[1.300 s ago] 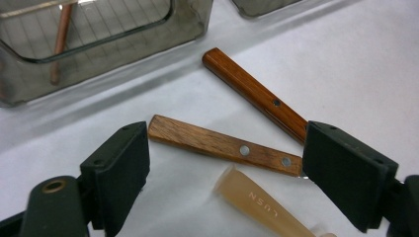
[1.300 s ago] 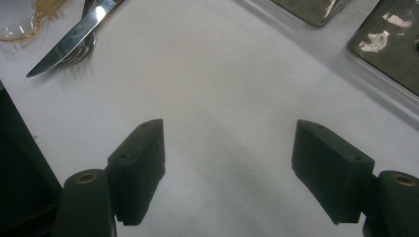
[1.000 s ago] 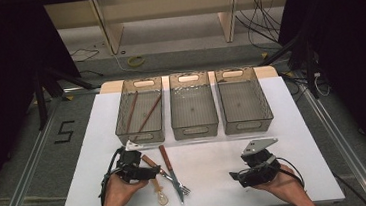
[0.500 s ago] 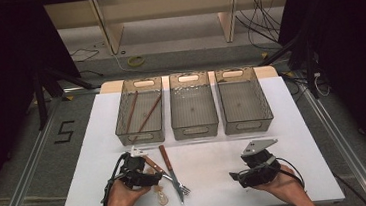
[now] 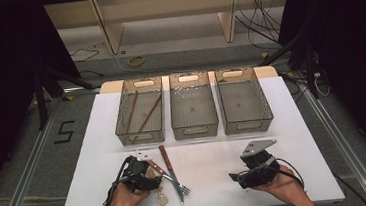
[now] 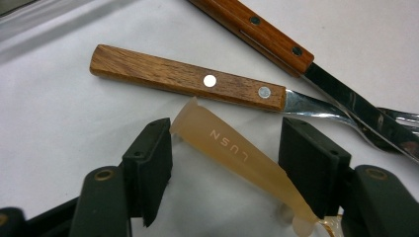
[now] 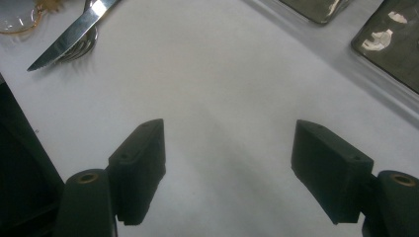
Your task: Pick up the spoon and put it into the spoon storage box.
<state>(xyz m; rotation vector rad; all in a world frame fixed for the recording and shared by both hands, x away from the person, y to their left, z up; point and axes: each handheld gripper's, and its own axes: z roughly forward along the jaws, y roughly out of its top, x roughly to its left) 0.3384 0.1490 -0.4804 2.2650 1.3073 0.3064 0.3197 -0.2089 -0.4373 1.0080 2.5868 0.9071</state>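
While the person's left hand [image 5: 124,201] rests low at the near edge of the white table [image 5: 95,156], the left gripper [image 6: 225,158] has its jaws closing around, not yet pinching, a translucent amber plastic spoon handle [image 6: 232,153] beside a wood-handled fork [image 6: 188,78]. Well apart, the right gripper [image 7: 227,163] lies level, jaws spread and empty.

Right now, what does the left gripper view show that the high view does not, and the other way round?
Left gripper view: the letters LUSN on the translucent spoon handle, lying between the left tongs, whose jaws have just been closing, not yet clamped. High view: three bins, two chopsticks in the leftmost, and the right tongs. Both: the wooden-handled fork and knife on the white table.
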